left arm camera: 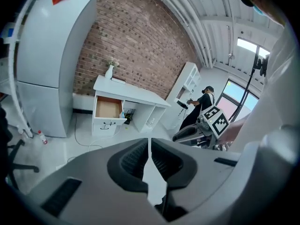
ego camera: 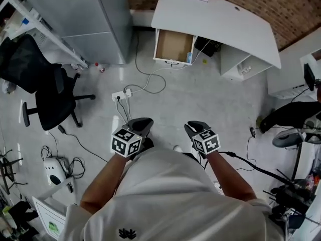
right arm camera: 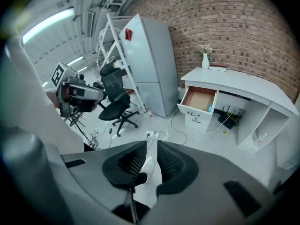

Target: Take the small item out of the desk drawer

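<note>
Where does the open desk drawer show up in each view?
Head view: the open drawer sits top centre.
Left gripper view: the drawer is left of centre, mid-height.
Right gripper view: the drawer is right of centre, mid-height.
Shared landmark: the tall grey cabinet, left of the drawer everywhere.

No legible text, labels or numbers.

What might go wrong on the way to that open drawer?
The white cables and power strip lie on the floor between the person and the drawer, so tripping is possible. The small blue item seems to sit against the drawer's side wall, so the right tongs might bump the wall and miss it.
</note>
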The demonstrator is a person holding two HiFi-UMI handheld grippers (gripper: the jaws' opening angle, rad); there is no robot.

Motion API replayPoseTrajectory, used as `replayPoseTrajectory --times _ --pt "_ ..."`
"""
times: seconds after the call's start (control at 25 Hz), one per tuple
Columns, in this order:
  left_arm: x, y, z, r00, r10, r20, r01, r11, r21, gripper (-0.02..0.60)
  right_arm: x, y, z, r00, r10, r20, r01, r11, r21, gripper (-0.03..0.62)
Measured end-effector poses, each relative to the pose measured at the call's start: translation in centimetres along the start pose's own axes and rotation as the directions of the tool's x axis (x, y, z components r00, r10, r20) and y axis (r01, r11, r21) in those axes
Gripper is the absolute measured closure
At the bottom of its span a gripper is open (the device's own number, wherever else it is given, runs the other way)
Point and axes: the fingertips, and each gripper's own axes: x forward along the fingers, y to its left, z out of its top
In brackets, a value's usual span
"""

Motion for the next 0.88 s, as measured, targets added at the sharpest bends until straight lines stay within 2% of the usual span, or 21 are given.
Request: replayPoseTrajectory --times 0.12,0.28,0.48,0.72,0.88 --pt "-1.1 4.6 1.9 1.0 -0.02 -0.018 0.02 0.999 0.025 0.549 3.2 -2.2 3.4 0.997 -0.077 0.019 0.075 0.994 0.074 0.499" --pt "-2.7 10.3 2.7 0.997 -0.033 -0.068 0.038 0.997 0.067 0.549 7.2 -4.5 6.7 0.985 -0.168 0.029 0.162 0.975 0.154 0.487" --pt "-2.7 14.5 4.0 0.996 -0.026 -0.083 0.028 0.999 0.026 0.549 10.1 -8.8 9.6 0.969 -0.248 0.016 0.239 0.947 0.214 0.484" --pt "1.5 16.3 8.6 0.996 -0.04 -0.083 0.042 0.999 0.018 0.549 14.0 -17.7 13.3 0.946 -0.324 0.013 0.306 0.906 0.291 0.463" --pt "5.4 18.6 13.0 0.995 -0.021 -0.096 0.02 1.0 -0.005 0.548 17.7 -25.7 15.8 0.932 -0.362 -0.021 0.35 0.882 0.316 0.442"
